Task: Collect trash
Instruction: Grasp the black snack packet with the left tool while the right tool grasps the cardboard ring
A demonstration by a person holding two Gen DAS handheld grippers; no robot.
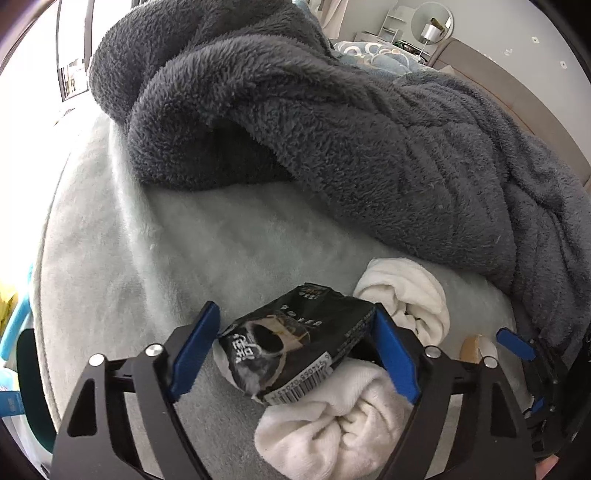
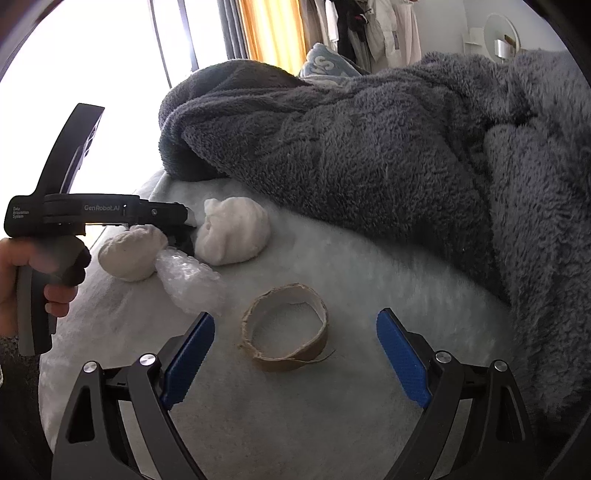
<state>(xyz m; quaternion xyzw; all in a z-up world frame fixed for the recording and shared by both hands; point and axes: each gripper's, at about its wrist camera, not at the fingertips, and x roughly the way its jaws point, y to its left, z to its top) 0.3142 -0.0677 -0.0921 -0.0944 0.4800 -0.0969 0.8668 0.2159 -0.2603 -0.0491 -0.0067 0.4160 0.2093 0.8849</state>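
A crumpled black snack wrapper (image 1: 295, 343) with a barcode lies between the blue pads of my left gripper (image 1: 295, 350); the jaws stand wide and I cannot tell if the pads touch it. It rests over a white rolled sock (image 1: 332, 417); a second white sock (image 1: 406, 295) lies behind. My right gripper (image 2: 295, 358) is open and empty, with a brown cardboard tape ring (image 2: 286, 326) on the bed between its fingers. A wad of clear bubble wrap (image 2: 190, 282) lies left of the ring. The left gripper's body (image 2: 99, 214) shows in the right wrist view beside two socks (image 2: 232, 230).
A thick dark grey fleece blanket (image 1: 332, 129) is heaped across the back and right of the pale bed sheet (image 1: 166, 258). The bed's left edge drops off near a blue object (image 1: 14, 325). A bright window and hanging clothes (image 2: 354, 29) are behind.
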